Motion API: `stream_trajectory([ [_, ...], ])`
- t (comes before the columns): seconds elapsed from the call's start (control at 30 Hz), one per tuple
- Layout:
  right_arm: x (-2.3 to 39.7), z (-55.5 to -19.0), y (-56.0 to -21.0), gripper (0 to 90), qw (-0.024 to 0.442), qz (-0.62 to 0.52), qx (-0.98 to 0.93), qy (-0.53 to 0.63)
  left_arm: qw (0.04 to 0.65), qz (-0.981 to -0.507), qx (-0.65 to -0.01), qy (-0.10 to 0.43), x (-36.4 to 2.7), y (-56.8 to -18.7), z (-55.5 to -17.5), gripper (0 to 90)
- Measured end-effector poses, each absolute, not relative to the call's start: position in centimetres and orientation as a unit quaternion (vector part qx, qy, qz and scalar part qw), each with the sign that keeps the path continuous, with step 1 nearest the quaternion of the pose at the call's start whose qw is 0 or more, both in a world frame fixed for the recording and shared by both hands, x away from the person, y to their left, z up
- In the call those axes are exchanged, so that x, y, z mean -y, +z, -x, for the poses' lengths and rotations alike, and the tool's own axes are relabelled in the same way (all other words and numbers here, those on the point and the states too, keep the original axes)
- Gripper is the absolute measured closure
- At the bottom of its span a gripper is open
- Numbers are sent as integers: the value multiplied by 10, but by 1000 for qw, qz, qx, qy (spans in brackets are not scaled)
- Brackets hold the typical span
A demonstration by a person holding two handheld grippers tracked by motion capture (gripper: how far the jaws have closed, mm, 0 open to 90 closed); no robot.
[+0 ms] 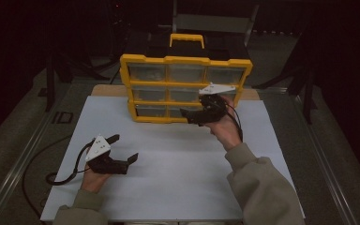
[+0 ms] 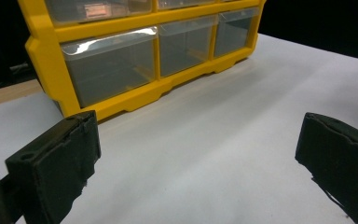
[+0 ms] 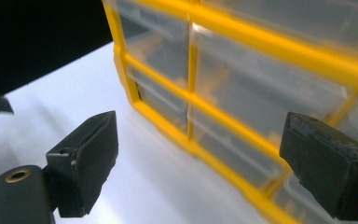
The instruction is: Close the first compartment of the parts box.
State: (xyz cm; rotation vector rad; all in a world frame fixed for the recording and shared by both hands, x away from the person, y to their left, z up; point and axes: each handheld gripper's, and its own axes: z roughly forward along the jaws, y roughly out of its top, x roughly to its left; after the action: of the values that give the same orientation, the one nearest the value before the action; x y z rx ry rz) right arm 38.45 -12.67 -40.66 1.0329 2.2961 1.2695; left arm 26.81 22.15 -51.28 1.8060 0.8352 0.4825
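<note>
A yellow organiser [image 1: 185, 60] with rows of clear drawers stands upright at the far middle of the white table [image 1: 178, 168]. My right gripper [image 1: 192, 112] is held just in front of its lower right drawers, jaws open and nothing between them. In the right gripper view the organiser [image 3: 270, 46] is close ahead, with my right gripper [image 3: 200, 158] spread wide before a lower drawer. My left gripper [image 1: 124, 147] rests near the table's front left, open and empty. In the left gripper view, my left gripper [image 2: 198, 154] faces the organiser [image 2: 46, 56] across bare table.
Behind the organiser sits a black case with a yellow handle [image 1: 186, 40]. A cable [image 1: 61, 176] loops off the table's left edge. A wooden strip [image 1: 105, 89] borders the table's far side. Dark floor and stands surround the table.
</note>
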Motion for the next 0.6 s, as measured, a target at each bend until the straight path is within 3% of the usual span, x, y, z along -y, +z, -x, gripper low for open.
stream_trajectory([
  [0.27,157,-360,-428,104,148,-371,-805,438,522,-752,-350,201,-222,-512,-268,8],
  [0.6,182,-329,-434,100,178,-362,-804,438,518,-752,-353,203,-224,-510,-267,8],
])
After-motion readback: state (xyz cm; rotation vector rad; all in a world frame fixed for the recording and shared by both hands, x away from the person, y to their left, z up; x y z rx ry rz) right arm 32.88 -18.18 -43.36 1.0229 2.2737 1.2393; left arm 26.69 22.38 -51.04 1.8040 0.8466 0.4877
